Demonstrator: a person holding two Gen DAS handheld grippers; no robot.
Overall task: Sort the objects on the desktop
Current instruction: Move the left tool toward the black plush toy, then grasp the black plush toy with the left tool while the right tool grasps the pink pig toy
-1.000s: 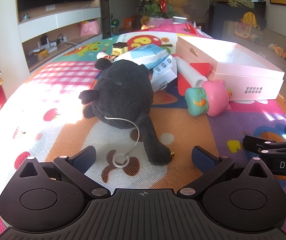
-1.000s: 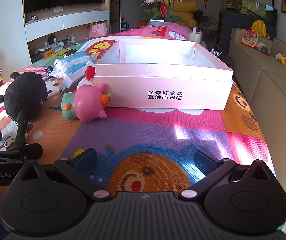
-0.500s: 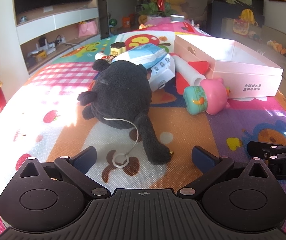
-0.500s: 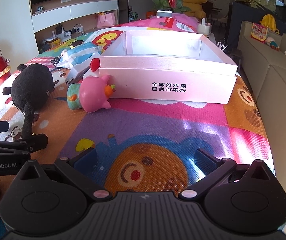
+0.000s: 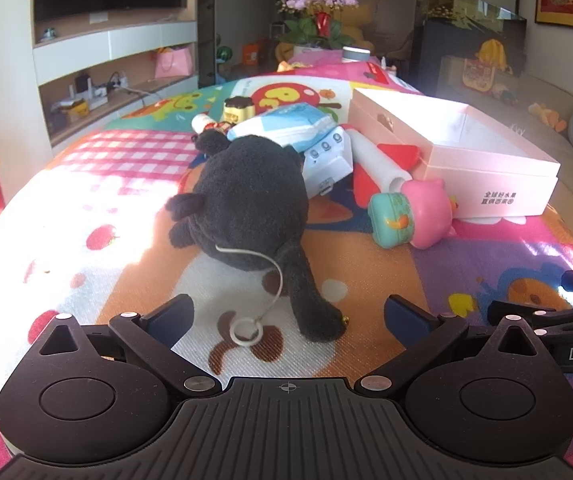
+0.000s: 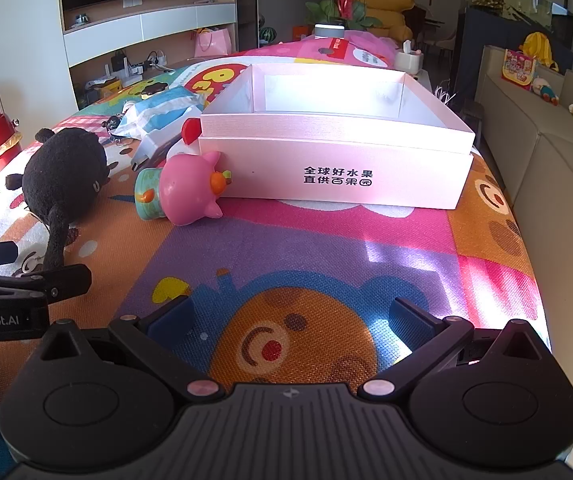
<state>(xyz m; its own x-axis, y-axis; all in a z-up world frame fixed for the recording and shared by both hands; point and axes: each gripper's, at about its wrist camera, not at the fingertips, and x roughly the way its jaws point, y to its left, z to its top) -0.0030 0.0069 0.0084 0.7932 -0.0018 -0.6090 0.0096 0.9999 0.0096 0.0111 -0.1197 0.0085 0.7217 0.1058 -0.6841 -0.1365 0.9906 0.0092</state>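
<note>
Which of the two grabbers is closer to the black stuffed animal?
Left. The left gripper sits right behind the black plush toy, its open fingers either side of the toy's tail. The right gripper is off to the side over bare mat, facing the pink box.

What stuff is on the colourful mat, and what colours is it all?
plush toy: 1, black, left on the play mat, white cord loop trailing
pig toy: 1, pink with teal base, on its side against the box
box: 1, pale pink, open, nothing visible inside
packet: 1, blue and white, behind the plush
rocket toy: 1, white with red fins, beside the box
left gripper: 1, black, open
right gripper: 1, black, open
</note>
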